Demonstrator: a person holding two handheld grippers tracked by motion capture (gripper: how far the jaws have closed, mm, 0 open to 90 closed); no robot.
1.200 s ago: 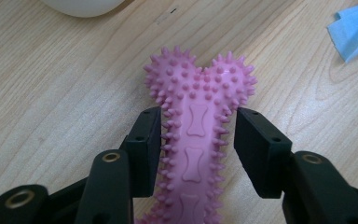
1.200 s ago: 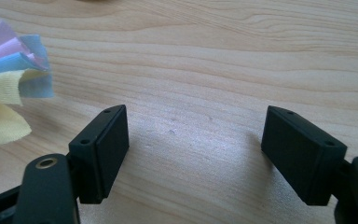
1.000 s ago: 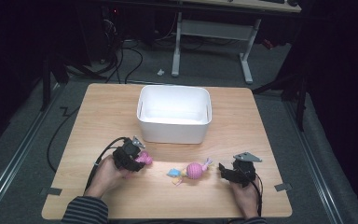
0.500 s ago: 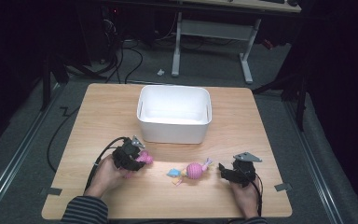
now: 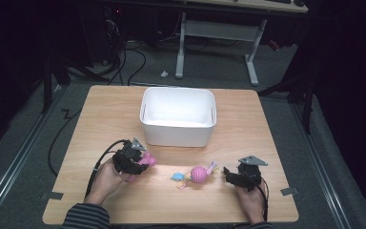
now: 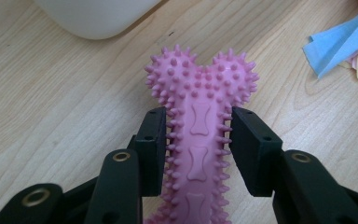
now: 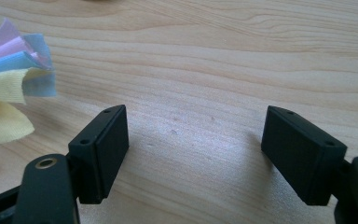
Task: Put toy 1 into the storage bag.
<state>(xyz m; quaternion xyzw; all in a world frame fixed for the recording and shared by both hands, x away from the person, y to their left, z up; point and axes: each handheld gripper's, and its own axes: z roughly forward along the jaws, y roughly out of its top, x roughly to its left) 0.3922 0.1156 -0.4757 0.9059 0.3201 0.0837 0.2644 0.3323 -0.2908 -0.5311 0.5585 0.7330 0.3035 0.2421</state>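
Pink spiky bone toy (image 6: 200, 135) is getting clamped in left tool (image 6: 198, 140), not lifted yet; white bin (image 5: 178, 116) ahead is waiting; right tool (image 7: 196, 154) is gaping, holding nothing.

No readable text, labels, brands or numbers anywhere
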